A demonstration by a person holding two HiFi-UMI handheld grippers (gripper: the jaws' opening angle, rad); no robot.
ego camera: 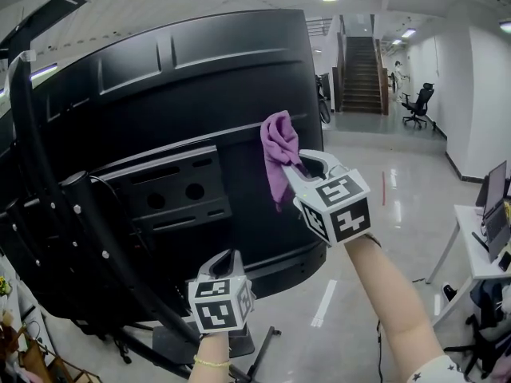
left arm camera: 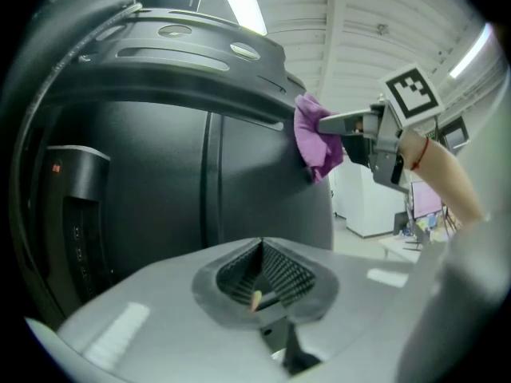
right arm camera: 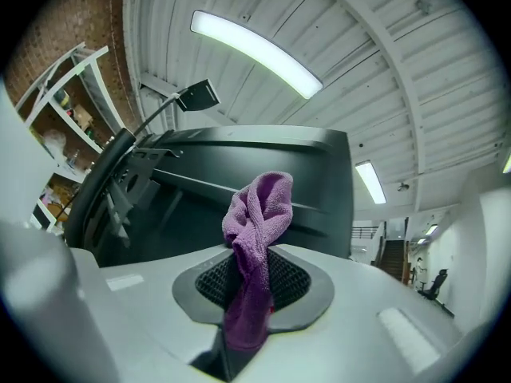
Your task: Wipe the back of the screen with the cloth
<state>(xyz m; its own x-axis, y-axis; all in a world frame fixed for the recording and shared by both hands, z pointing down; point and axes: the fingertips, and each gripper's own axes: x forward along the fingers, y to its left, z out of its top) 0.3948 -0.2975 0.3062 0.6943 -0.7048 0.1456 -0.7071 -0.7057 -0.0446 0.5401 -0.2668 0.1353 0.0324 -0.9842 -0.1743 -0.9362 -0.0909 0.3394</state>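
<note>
1. The screen (ego camera: 200, 94) filled the left of the head view, its black back facing the camera, with a mount plate (ego camera: 160, 194) at its middle.
2. A glossy floor (ego camera: 359, 182) ran behind it to a staircase (ego camera: 362, 74), with an office chair (ego camera: 418, 104) near the stairs.
3. The right tongs (ego camera: 299, 166) were up by the screen's right edge, clamped on the cloth (ego camera: 279, 154).
4. The left tongs (ego camera: 226, 260) sat lower, near the screen's bottom edge and well apart from the cloth. Their jaws were pressed together with nothing held.
5. The purple cloth stuck out bunched from the right tongs' tips. In the left gripper view it (left arm camera: 317, 142) lay against a ridge on the screen's back (left arm camera: 160, 158).
</note>
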